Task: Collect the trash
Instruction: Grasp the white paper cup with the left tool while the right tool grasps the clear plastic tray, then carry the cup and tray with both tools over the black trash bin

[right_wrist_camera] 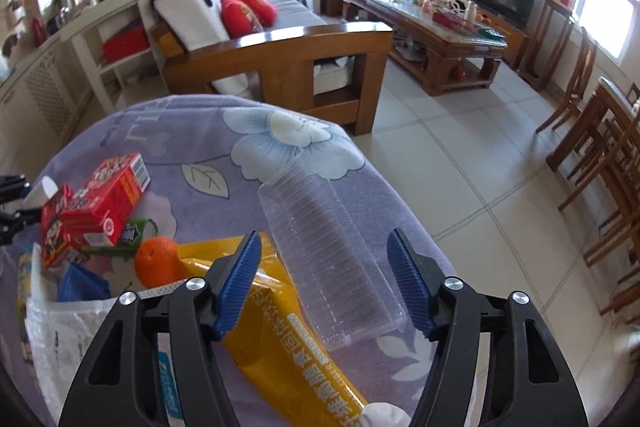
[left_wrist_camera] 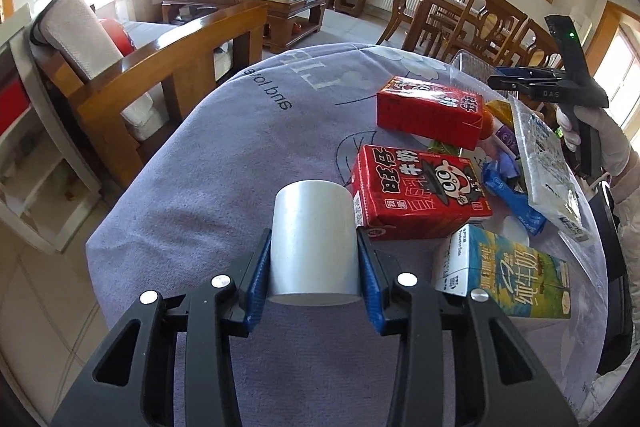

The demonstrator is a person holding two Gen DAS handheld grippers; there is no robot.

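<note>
The left gripper (left_wrist_camera: 315, 254) is clamped on a white cup (left_wrist_camera: 314, 241), just above the purple cloth (left_wrist_camera: 200, 155) near the tabletop's left edge. The right gripper (right_wrist_camera: 324, 281) hangs with its jaws apart above a clear plastic tray (right_wrist_camera: 328, 259) near the right edge. Collecting looks barely begun: two red cartons (left_wrist_camera: 420, 191), a milk carton (left_wrist_camera: 504, 273), a yellow packet (right_wrist_camera: 288, 339), an orange (right_wrist_camera: 158, 263) and wrappers lie clustered on the cloth.
</note>
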